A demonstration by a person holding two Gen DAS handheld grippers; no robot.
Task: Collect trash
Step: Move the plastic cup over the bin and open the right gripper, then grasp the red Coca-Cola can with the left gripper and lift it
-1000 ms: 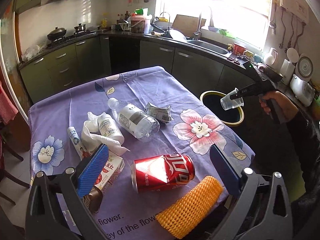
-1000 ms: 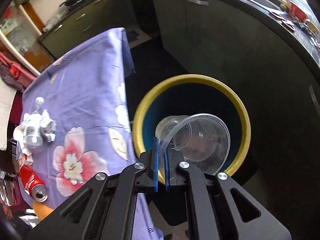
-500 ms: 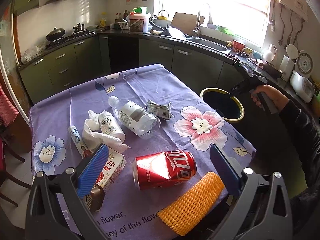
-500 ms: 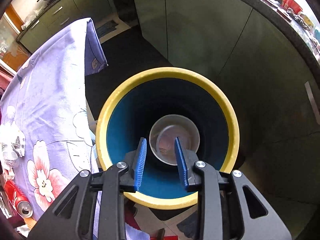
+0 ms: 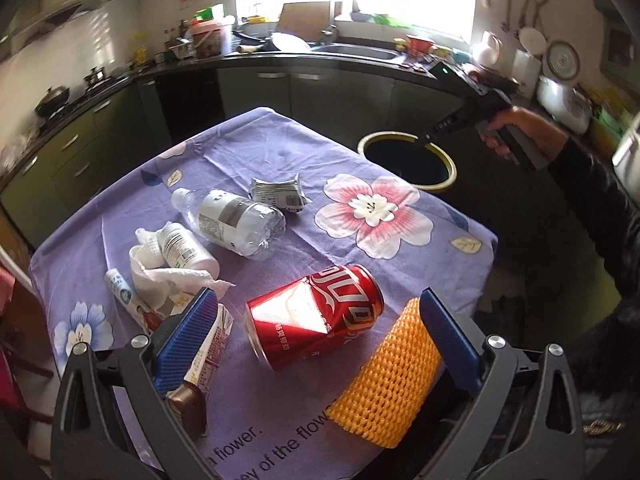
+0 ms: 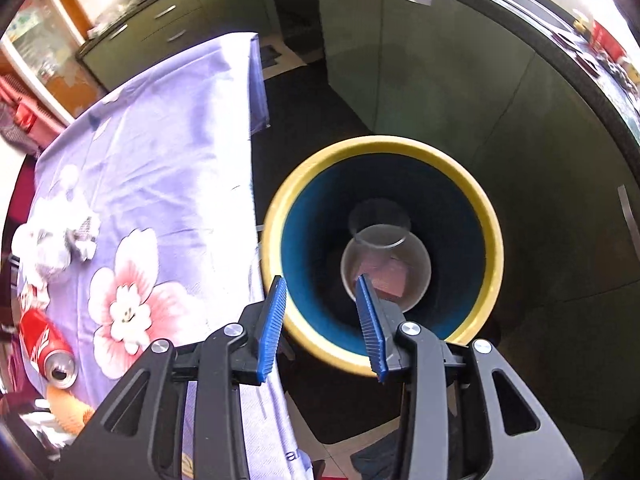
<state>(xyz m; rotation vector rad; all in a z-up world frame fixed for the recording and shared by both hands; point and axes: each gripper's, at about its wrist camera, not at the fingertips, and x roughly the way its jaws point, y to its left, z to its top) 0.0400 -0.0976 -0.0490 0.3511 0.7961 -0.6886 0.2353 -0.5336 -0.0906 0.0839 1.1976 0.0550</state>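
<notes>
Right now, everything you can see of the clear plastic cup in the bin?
The clear plastic cup lies at the bottom of the bin, a yellow-rimmed tub with a dark blue inside. It is thin and transparent, round-mouthed, tipped so its open mouth faces up toward the camera and its smaller base points away. Something pinkish shows through it. The right claw hangs open above, not touching it.

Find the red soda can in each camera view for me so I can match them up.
Left wrist view: the red soda can lies on its side at lower centre, between the open left tool's fingers.
Right wrist view: the can is at the far left edge, open end facing the camera.
Shared landmark: the yellow-rimmed bin beside the table.
</notes>
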